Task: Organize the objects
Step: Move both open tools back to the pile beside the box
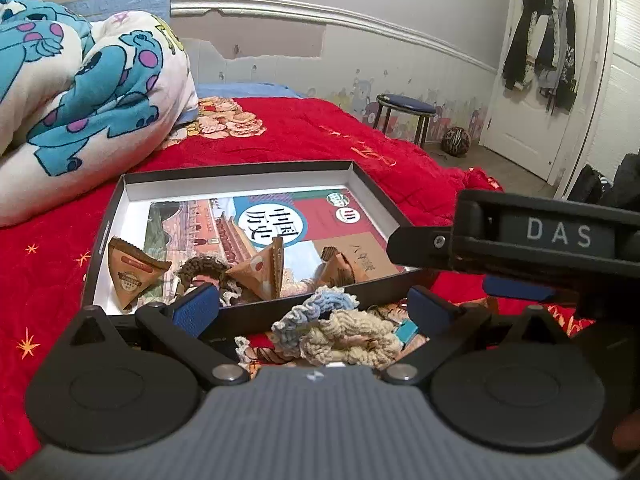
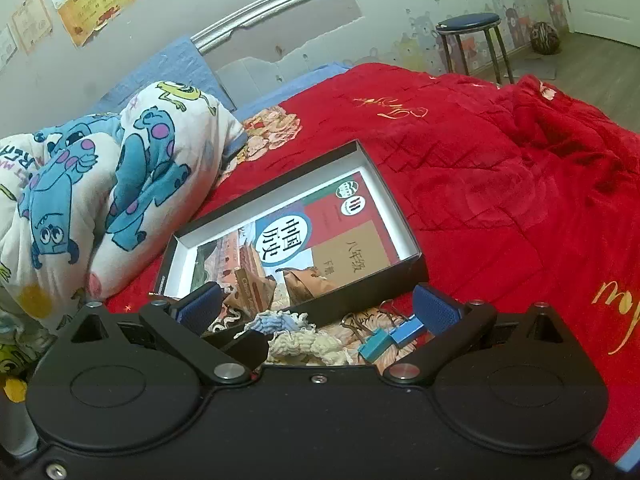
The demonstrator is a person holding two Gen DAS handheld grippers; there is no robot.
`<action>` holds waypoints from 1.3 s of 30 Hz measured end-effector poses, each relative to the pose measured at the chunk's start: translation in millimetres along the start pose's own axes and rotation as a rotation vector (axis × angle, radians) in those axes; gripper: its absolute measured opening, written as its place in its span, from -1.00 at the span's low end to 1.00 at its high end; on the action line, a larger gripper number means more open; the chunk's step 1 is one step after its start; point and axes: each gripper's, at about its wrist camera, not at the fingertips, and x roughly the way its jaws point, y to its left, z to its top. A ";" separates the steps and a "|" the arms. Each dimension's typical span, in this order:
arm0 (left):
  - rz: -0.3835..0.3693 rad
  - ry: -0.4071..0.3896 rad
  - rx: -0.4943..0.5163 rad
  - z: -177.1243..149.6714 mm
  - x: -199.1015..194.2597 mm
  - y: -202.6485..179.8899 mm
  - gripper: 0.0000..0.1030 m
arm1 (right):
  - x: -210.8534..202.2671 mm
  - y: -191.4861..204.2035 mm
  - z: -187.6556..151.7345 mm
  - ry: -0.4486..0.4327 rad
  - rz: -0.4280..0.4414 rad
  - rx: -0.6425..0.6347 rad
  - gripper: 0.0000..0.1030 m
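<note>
A shallow black box (image 1: 116, 200) (image 2: 404, 280) lies on the red bedspread. In it are a history book (image 1: 276, 216) (image 2: 320, 232), brown triangular packets (image 1: 130, 272) (image 2: 250, 286) and a brown crochet scrunchie (image 1: 200, 270). In front of the box lie a blue scrunchie (image 1: 328, 304) (image 2: 272, 324), a cream scrunchie (image 1: 352, 336) (image 2: 304, 344) and blue binder clips (image 2: 390, 338). My left gripper (image 1: 314, 308) is open over the scrunchies, holding nothing. My right gripper (image 2: 320, 308) is open over the scrunchies and clips; it also shows in the left wrist view (image 1: 520, 240) at right.
A folded cartoon quilt (image 1: 80, 80) (image 2: 100, 184) lies left of the box. The red bedspread (image 1: 320, 132) (image 2: 500, 180) stretches right. A blue stool (image 1: 404, 112) (image 2: 468, 36) and a ball (image 1: 456, 140) stand by the wall. Coats hang on the door (image 1: 540, 40).
</note>
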 end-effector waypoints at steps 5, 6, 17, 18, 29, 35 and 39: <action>0.006 0.006 0.005 -1.6 1.9 1.1 1.00 | 3.6 1.6 -2.2 0.008 -0.002 -0.009 0.99; 0.002 0.008 -0.001 -1.9 2.0 1.9 1.00 | 4.7 2.4 -2.3 0.008 -0.004 -0.012 0.99; 0.009 0.032 -0.039 -3.2 11.2 6.6 1.00 | 10.3 -0.8 2.4 0.007 -0.016 -0.015 0.99; 0.011 0.033 -0.044 -3.1 10.8 7.4 1.00 | 11.1 -1.7 2.3 0.011 -0.019 -0.011 0.99; 0.057 0.024 -0.079 7.0 10.5 20.7 1.00 | 4.3 -17.0 5.6 -0.008 -0.063 0.023 0.98; 0.072 0.021 -0.118 11.9 6.7 35.7 1.00 | -2.4 -45.1 19.6 -0.024 -0.096 0.104 0.98; 0.066 0.045 -0.132 8.3 1.7 37.6 1.00 | 0.9 -48.9 18.1 -0.012 -0.112 0.109 0.98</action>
